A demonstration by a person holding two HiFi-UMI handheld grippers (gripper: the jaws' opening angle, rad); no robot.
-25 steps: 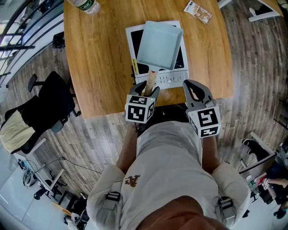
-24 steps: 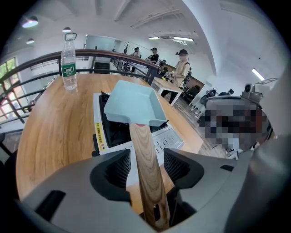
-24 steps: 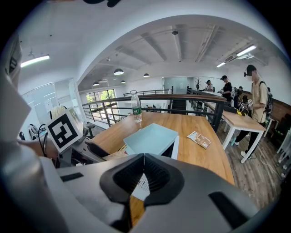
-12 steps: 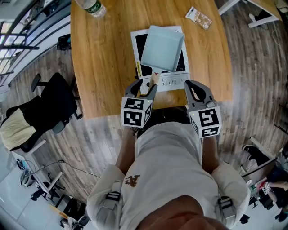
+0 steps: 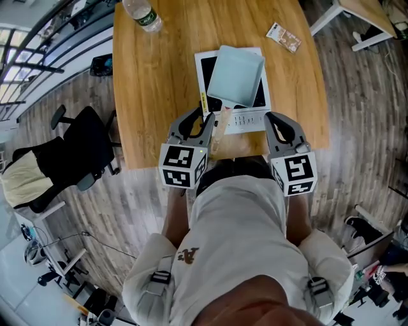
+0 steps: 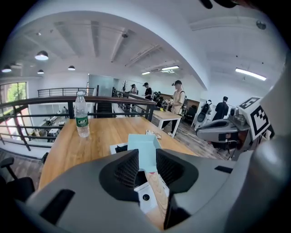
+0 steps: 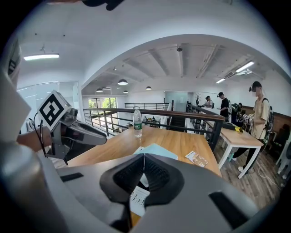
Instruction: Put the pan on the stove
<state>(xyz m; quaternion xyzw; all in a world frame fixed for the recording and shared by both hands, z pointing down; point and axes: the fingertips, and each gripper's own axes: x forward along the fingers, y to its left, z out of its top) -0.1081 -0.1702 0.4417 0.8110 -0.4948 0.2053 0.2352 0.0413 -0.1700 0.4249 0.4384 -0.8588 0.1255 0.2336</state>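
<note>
A pale blue square pan (image 5: 237, 75) with a wooden handle (image 5: 220, 126) rests on the white stove (image 5: 252, 120) with its black glass top, on the wooden table (image 5: 153, 89). My left gripper (image 5: 199, 120) hangs just left of the handle, clear of it. Its jaws are closing, still apart, with nothing between them. In the left gripper view the pan (image 6: 142, 146) and handle (image 6: 159, 187) lie beyond the gap of the left gripper (image 6: 147, 167). My right gripper (image 5: 274, 121) is shut and empty at the stove's near right corner. The right gripper view shows the right gripper (image 7: 143, 172) with its pads together.
A water bottle (image 5: 143, 14) stands at the table's far left, and a snack packet (image 5: 284, 37) lies at the far right. A black office chair (image 5: 70, 153) is left of the table. The table's near edge runs under both grippers. Several people stand in the background.
My left gripper has let go of the pan handle and drawn back and to the left. The pan stays on the stove. The right gripper has hardly moved.
</note>
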